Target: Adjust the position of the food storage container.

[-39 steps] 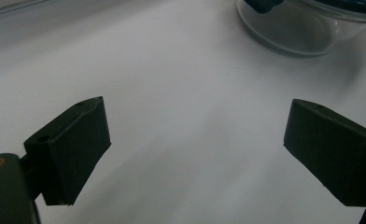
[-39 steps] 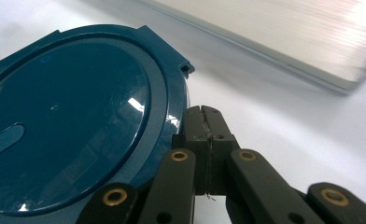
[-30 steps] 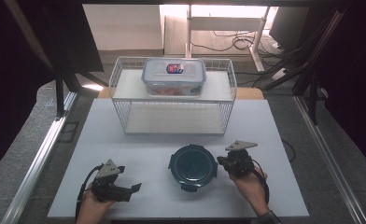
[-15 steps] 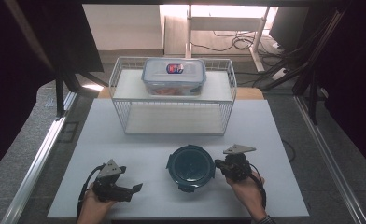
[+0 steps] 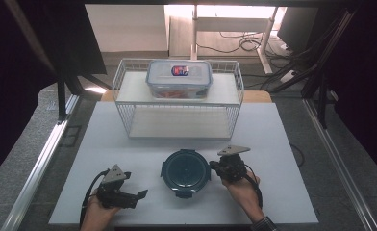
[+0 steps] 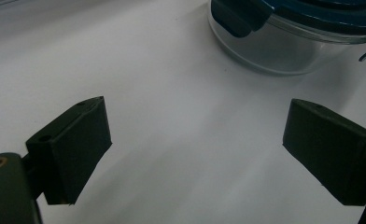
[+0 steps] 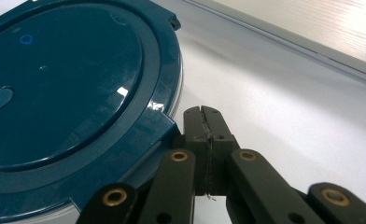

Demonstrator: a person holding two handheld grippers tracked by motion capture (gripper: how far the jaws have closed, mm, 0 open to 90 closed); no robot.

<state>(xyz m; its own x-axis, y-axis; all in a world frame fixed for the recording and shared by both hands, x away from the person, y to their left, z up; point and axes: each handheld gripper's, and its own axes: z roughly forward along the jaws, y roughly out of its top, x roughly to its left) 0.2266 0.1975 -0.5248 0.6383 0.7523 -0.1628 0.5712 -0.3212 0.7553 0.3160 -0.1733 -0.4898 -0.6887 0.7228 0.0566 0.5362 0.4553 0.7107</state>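
Note:
A round clear container with a dark teal clip-on lid (image 5: 185, 171) sits on the white table (image 5: 282, 134), near the front middle. My right gripper (image 5: 213, 167) is shut with nothing between its jaws. In the right gripper view its closed tips (image 7: 204, 114) rest against the lid's (image 7: 64, 88) side clip (image 7: 146, 135). My left gripper (image 5: 137, 198) lies low at the front left, open, apart from the container. In the left gripper view the left gripper (image 6: 195, 140) has only bare table between its pads (image 6: 73, 149), and the container (image 6: 284, 46) shows farther off at the top right.
A white wire rack (image 5: 177, 103) stands at the back of the table, with a rectangular clear lidded box (image 5: 179, 77) on its top shelf. Dark frame posts and cables (image 5: 244, 45) lie beyond the table's back and sides.
My right gripper has moved left against the container's right side, and the container has shifted slightly left. The left gripper has stayed in place.

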